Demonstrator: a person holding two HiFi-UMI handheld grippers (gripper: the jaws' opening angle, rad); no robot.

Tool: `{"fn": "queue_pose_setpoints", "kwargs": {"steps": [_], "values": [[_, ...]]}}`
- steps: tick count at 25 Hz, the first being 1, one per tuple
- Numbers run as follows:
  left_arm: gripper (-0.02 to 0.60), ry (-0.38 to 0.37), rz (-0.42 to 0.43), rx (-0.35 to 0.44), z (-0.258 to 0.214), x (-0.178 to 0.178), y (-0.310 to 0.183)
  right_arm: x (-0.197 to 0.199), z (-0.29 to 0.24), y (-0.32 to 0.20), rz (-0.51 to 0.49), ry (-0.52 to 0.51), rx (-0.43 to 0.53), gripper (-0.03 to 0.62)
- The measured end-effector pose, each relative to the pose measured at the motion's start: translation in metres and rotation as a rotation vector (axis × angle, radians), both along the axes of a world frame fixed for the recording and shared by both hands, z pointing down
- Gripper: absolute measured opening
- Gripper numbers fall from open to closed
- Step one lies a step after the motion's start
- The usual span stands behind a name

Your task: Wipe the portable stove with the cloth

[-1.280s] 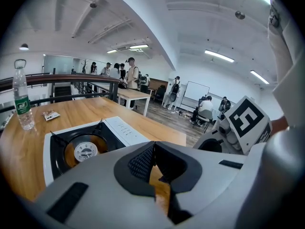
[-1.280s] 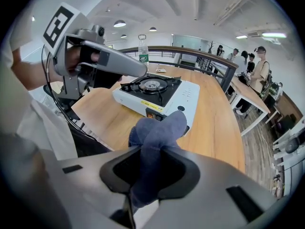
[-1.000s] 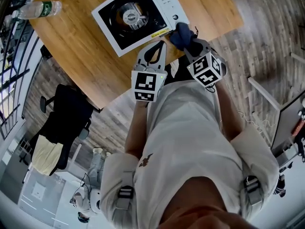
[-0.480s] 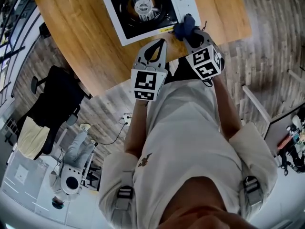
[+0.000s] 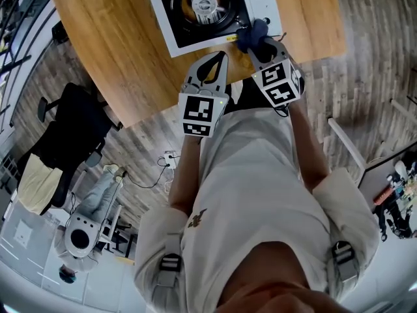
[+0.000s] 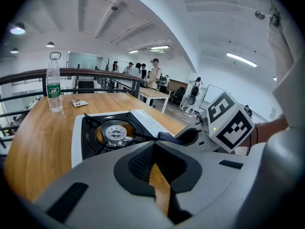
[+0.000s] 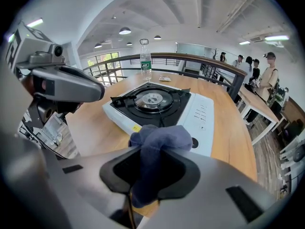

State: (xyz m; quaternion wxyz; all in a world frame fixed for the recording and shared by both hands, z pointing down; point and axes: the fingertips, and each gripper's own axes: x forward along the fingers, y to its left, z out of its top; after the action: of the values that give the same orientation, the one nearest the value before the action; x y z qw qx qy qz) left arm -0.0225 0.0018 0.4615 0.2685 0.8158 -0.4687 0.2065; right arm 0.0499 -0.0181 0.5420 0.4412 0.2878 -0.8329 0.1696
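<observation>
Head view: left gripper (image 5: 223, 56) and right gripper (image 5: 260, 45) have edged nearer the portable stove (image 5: 260, 2) by the table's (image 5: 111, 57) near edge. Left gripper view: jaws together, empty, bare wood left of the stove. Right gripper view: jaws clamp the blue cloth (image 7: 159, 149) at the stove's front edge, open tabletop to its right.

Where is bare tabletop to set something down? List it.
Free: the wide wood of the table left of the stove, short of the water bottle and packet; a narrower strip between stove and the table's right edge. Crowded: the stove's near side, where the cloth in the right hand-held gripper and the left hand-held gripper are.
</observation>
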Motion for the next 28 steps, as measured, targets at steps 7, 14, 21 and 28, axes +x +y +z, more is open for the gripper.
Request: {"fn": "queue_pose_setpoints", "kwargs": {"steps": [7,14,21,28], "values": [[0.020,-0.002,-0.013,0.003,0.001,-0.018,0.006,-0.016,0.002,0.003,0.006,0.016,0.003,0.104],[0.020,-0.001,-0.020,0.004,0.002,-0.033,0.013,-0.038,0.004,0.009,0.004,-0.006,0.000,0.104],[0.020,-0.003,-0.033,0.007,0.002,-0.051,0.018,-0.059,0.005,0.014,-0.011,-0.002,-0.004,0.104],[0.020,-0.002,-0.043,0.003,0.004,-0.067,0.024,-0.073,0.005,0.018,-0.007,-0.001,-0.004,0.104]]}}
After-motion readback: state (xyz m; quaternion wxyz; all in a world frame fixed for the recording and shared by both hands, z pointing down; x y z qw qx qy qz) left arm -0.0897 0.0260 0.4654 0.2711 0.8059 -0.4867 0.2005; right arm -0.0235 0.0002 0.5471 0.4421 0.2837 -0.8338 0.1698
